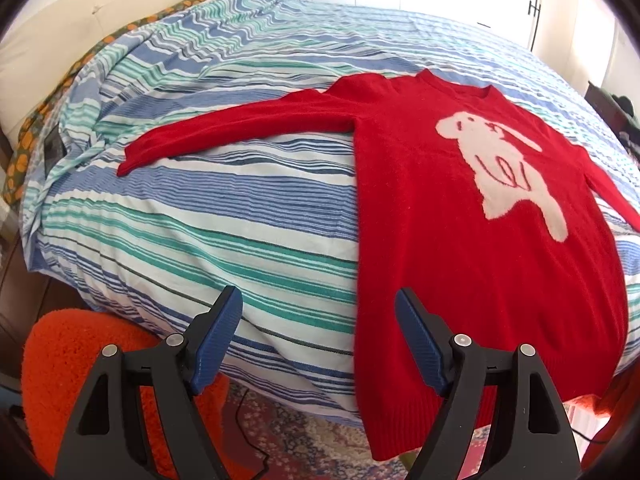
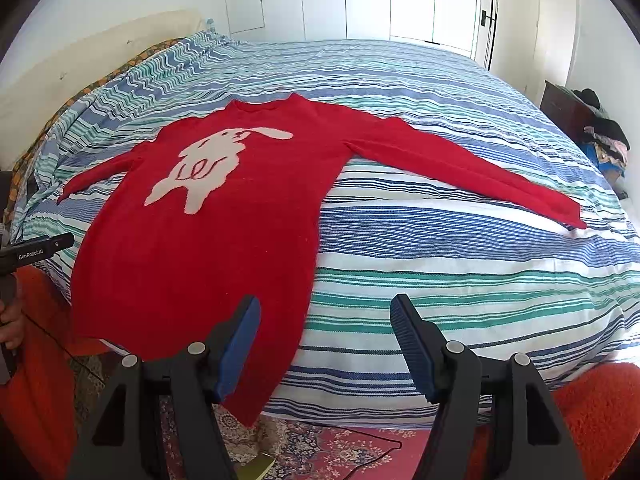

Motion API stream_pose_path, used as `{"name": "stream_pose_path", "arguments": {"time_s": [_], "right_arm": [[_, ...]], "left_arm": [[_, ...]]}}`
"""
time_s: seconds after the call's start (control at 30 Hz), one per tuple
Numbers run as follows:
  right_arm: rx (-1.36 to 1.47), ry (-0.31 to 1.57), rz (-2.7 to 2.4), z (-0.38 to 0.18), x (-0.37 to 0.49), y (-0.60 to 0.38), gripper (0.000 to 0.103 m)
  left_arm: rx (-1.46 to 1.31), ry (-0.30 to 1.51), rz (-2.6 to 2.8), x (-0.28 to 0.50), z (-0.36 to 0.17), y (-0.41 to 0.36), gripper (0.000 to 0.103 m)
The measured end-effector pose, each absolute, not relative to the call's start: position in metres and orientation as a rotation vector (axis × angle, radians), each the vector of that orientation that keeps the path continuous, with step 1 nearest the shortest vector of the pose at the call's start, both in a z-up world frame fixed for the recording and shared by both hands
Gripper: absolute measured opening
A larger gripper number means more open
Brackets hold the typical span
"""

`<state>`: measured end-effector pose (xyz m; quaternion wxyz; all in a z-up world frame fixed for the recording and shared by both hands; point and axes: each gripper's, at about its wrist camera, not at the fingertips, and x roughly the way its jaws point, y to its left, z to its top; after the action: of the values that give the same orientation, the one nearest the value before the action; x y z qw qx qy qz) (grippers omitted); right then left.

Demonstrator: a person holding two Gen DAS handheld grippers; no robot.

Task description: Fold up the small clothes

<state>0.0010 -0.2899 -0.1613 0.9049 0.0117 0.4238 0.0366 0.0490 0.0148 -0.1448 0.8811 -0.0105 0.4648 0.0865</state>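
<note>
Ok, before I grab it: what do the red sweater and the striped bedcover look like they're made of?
The red sweater looks like soft knit, probably wool or acrylic: fuzzy matte surface, ribbed hem, and a cream animal figure knitted in with stepped edges. The striped bedcover looks like thin woven cotton, matte, with fine creases. Both tongs, left and right, are open.

The left gripper (image 1: 318, 338) is held level with its two blue-padded fingers (image 1: 218, 340) spread wide apart, nothing between them. The right gripper (image 2: 324, 344) is in the same pose, jaws parted and empty (its ribbed blue pads (image 2: 412, 348) face each other across the gap). At the right wrist view's left edge, the person's left hand (image 2: 10, 320) grips the other handle.
</note>
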Motion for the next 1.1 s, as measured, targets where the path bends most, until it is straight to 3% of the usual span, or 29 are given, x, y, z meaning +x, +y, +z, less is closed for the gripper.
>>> {"name": "stream_pose_path", "arguments": {"time_s": [1.1], "right_arm": [[0.039,0.891,0.058,-0.1653,0.0034,-0.2961,0.067]], "left_arm": [[-0.008,0.962,0.166,0.0513,-0.1438,0.0083,0.081]]}}
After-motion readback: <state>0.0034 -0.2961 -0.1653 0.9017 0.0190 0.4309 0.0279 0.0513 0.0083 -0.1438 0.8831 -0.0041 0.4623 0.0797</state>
